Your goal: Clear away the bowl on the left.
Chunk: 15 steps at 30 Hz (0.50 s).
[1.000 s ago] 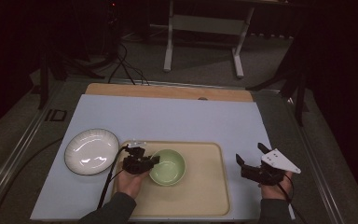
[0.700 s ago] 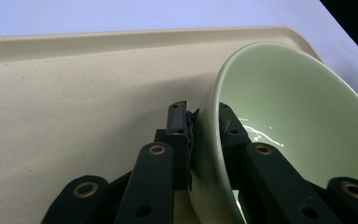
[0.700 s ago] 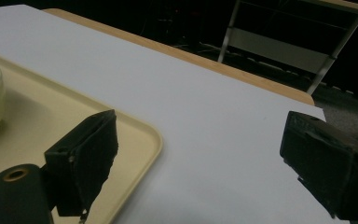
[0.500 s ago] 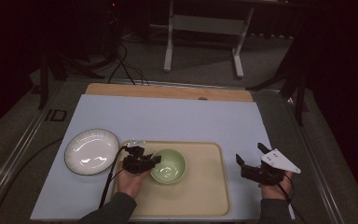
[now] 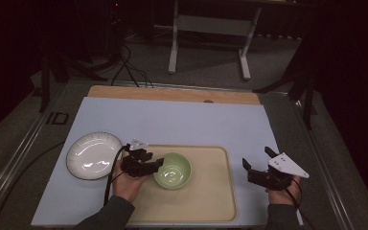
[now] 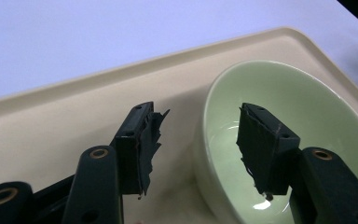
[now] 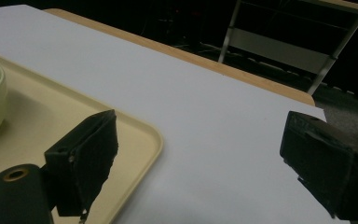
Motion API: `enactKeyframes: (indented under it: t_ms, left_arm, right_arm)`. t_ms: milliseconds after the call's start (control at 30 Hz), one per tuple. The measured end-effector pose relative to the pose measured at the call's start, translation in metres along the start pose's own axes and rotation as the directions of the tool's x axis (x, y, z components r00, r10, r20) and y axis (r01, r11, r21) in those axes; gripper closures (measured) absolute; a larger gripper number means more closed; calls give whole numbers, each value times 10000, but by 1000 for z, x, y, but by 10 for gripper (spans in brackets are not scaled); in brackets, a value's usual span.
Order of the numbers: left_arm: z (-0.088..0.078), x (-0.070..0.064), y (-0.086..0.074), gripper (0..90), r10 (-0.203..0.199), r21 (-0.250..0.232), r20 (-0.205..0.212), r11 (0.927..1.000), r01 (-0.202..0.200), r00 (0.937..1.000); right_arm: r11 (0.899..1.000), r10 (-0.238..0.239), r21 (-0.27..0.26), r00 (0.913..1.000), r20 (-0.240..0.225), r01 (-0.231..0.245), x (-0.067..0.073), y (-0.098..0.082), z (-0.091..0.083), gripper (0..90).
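Dim room: our left gripper (image 6: 193,140) straddles the green bowl (image 5: 172,170) rim, jaws spread, near the tray (image 5: 211,201)'s left edge, where a thin pinch could tip it; right gripper (image 7: 205,158) gapes idle.

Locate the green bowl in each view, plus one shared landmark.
High view: bowl at lower centre, on the left part of the tray.
Left gripper view: right half; open jaws straddle its near rim.
Right gripper view: cut off at the left edge.
Shared landmark: the beige tray.

Looked like dim lab or studio: pale blue sheet-covered surface (image 5: 172,124), black floor cables (image 5: 124,67), white metal stand (image 5: 208,28) behind.
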<state>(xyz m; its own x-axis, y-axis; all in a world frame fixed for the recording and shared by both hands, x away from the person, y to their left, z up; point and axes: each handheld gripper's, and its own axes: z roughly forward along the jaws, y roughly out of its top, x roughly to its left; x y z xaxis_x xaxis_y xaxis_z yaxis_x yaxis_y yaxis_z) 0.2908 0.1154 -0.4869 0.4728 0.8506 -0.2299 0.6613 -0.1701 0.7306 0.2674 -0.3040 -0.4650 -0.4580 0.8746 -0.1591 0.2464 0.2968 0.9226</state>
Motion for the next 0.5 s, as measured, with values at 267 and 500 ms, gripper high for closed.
enactKeyframes:
  t_ms: [267,500]
  left_arm:
    - [-21,15,3,377,166,-637,-1107,9977,-238,9937]
    - [-35,30,2,351,332,-784,-1828,9958,-482,9826]
  right_arm:
    - [10000,31,-12,10000,9,-31,0,0,-1,109]
    - [10000,33,2,10000,10,-33,0,0,-1,109]
